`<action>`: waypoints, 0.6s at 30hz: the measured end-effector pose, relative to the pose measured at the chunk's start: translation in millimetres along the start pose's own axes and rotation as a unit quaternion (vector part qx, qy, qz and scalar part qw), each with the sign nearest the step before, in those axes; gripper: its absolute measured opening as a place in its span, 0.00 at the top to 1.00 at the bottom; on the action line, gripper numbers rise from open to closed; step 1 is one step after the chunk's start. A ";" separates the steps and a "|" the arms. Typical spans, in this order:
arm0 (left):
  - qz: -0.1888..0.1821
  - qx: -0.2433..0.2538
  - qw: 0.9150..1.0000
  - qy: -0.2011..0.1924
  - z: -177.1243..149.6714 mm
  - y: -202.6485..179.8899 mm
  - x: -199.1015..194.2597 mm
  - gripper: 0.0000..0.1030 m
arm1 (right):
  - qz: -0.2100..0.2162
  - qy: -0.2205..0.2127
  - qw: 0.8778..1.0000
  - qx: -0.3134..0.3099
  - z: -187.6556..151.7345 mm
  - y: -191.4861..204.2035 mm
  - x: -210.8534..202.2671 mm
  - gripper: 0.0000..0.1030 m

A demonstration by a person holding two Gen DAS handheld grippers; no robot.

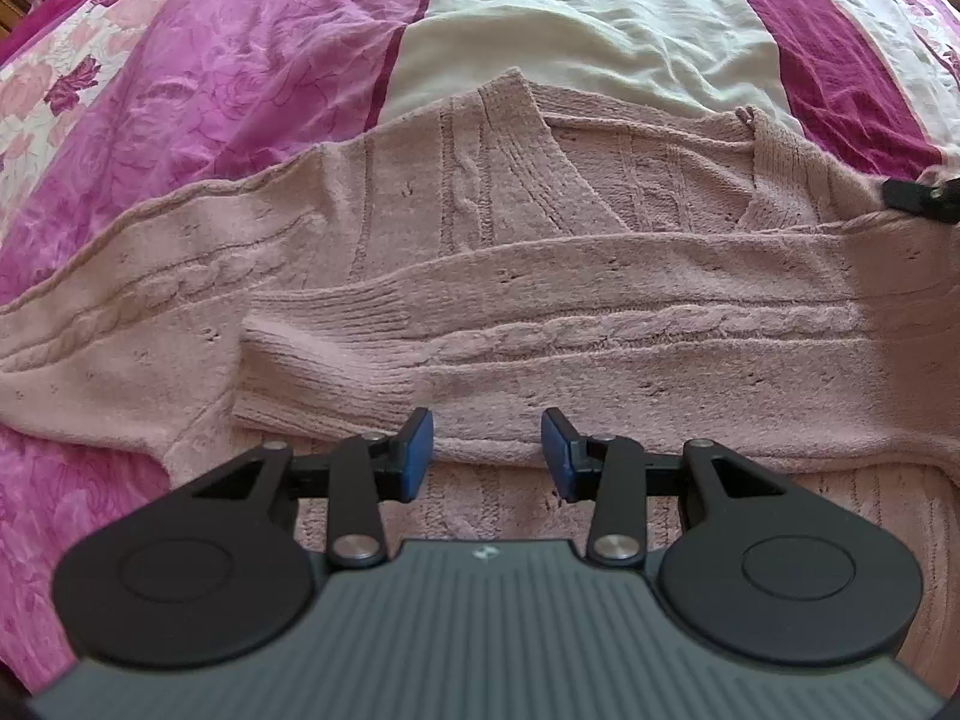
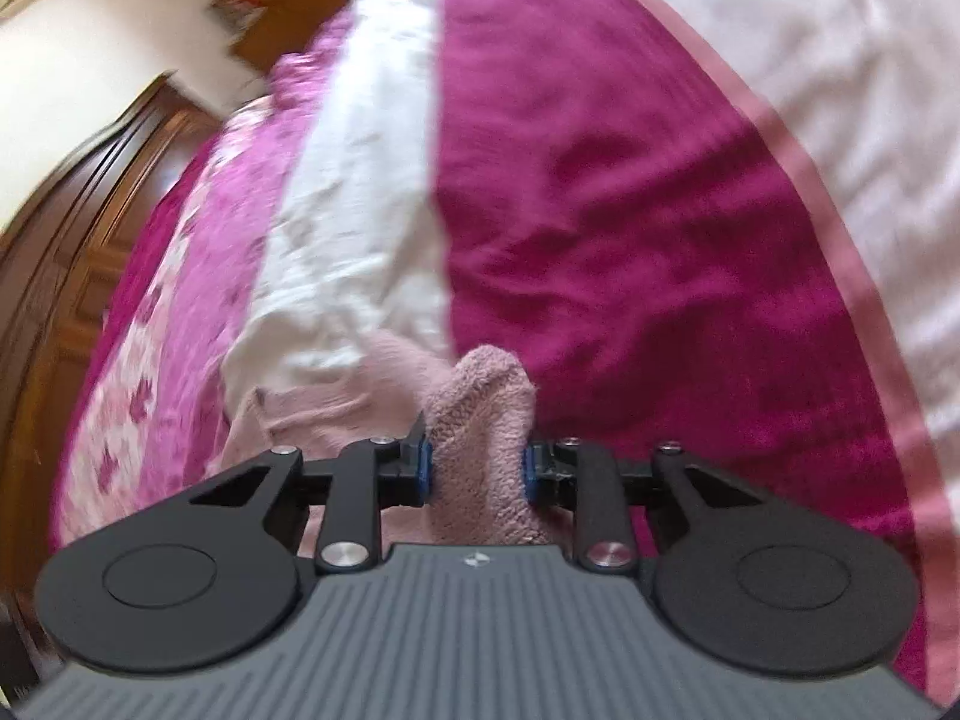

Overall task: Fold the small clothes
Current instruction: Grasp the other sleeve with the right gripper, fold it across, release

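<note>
Pink cable-knit sweater (image 1: 456,240) is lying flat on the bed (image 1: 600,18), its neckline on the far side from my left tool (image 1: 486,456). One sleeve (image 1: 540,330) is already folded across the chest, so its long axis runs sideways, straight across in front of that tool. My left tool hangs just above the sleeve's near edge with its blue pads (image 1: 414,456) spread apart and nothing between them. My right tool (image 2: 477,471) is clamped on a bunched-up bit of the sweater (image 2: 480,420), over at the sweater's right edge. That view is pretty blurry, so I can't tell if it's a shoulder or a side seam. My guess is the next fold swings that pinched edge in toward the sleeve, so the right hand does the work while the left stays free to pin things down.
</note>
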State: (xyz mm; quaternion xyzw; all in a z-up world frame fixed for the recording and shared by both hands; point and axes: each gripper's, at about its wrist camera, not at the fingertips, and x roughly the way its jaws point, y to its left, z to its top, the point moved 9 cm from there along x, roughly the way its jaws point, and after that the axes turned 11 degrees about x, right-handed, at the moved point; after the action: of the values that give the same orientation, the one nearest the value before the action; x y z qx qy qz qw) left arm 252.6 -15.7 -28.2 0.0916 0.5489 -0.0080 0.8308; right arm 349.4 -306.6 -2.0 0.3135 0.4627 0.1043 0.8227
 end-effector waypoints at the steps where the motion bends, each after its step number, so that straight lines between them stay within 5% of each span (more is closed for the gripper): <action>1: 0.002 0.000 1.000 0.000 -0.6 1.2 0.4 0.59 | -0.001 -0.005 0.999 -0.037 -6.2 12.0 -4.3 0.72; 5: 0.006 -0.008 1.000 0.004 -2.5 5.6 4.1 0.59 | -0.032 0.002 0.977 -0.209 -50.3 47.0 -2.3 0.72; 8: 0.007 -0.017 1.000 0.004 -3.3 7.3 7.1 0.59 | -0.056 0.034 0.959 -0.276 -84.6 50.1 12.0 0.65; 13: 0.005 -0.020 1.000 0.002 -2.5 6.6 11.5 0.60 | -0.045 0.051 0.962 -0.266 -98.6 57.4 12.1 0.27; 18: -0.003 -0.026 1.000 0.000 -1.9 8.6 14.5 0.60 | -0.017 0.052 0.971 -0.232 -93.6 67.6 2.1 0.22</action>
State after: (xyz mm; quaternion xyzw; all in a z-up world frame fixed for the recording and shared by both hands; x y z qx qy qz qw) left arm 257.6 -5.7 -40.9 0.0683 0.5495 0.0043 0.8327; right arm 281.2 -213.6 2.7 0.0999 0.4734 0.2110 0.8494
